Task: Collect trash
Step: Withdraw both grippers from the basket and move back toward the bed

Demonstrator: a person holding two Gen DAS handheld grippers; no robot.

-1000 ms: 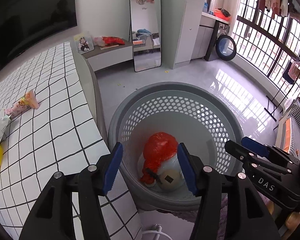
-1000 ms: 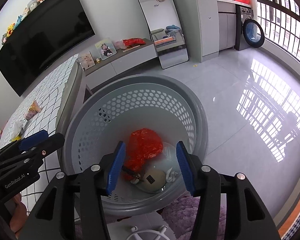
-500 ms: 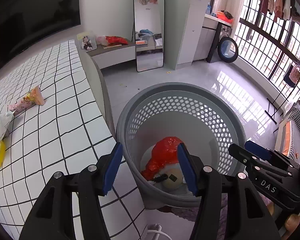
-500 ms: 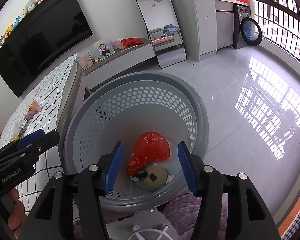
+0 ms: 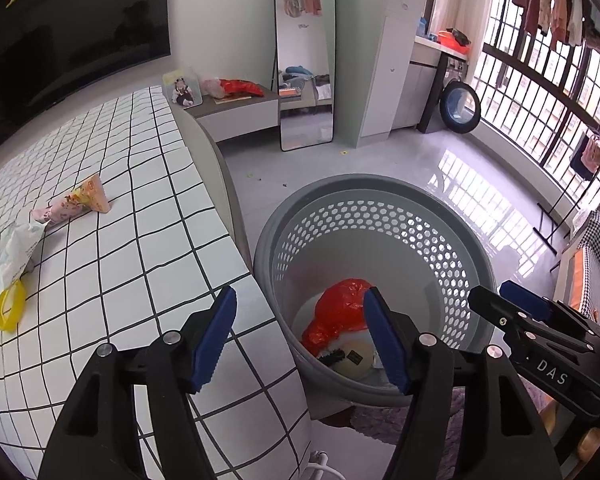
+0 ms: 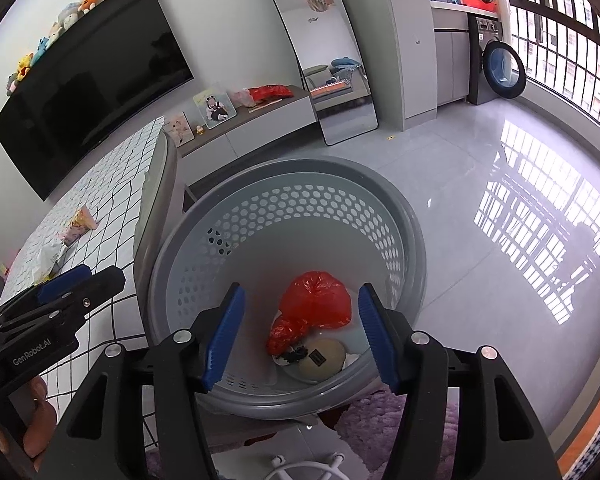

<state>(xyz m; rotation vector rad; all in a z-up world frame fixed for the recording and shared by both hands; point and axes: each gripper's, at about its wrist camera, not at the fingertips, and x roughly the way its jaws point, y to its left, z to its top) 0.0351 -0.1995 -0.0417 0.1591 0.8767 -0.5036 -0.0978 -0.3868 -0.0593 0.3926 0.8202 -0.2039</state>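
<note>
Looking from left to right: we describe each thing by its place relative to our two grippers.
Remaining trash: far to the left of the left gripper [image 5: 298,338], on the checked bed cover [image 5: 100,264], we see a yellow ring [image 5: 8,309], a white wrapper [image 5: 14,254] and a pink snack packet [image 5: 78,200], lying near each other.
Left gripper: its jaws are opening and nothing is between them; it hangs over the bed edge and the near rim of the basket.
Basket: the grey perforated basket [image 6: 300,216] stands on the floor just beside the bed, below and ahead of both grippers.
Collected trash: a red plastic bag [image 6: 316,306] and a round beige item [image 6: 324,358] lie on the basket bottom, touching each other.
Right gripper [image 6: 300,336]: its jaws are opening too, empty, directly above the basket.
Step in hand: we judge that a drop into the basket is finishing, since both tools are empty above it.
Next move: we think one gripper must travel left to the bed items, come down on one of them, and close.
Left view only: the yellow ring is clear here, and the right gripper enters from the right.
Right view only: a hand [image 6: 36,416] under the left gripper, plush toys [image 6: 56,28] above the television [image 6: 96,92], and a purple rug [image 6: 372,416] below the basket.
</note>
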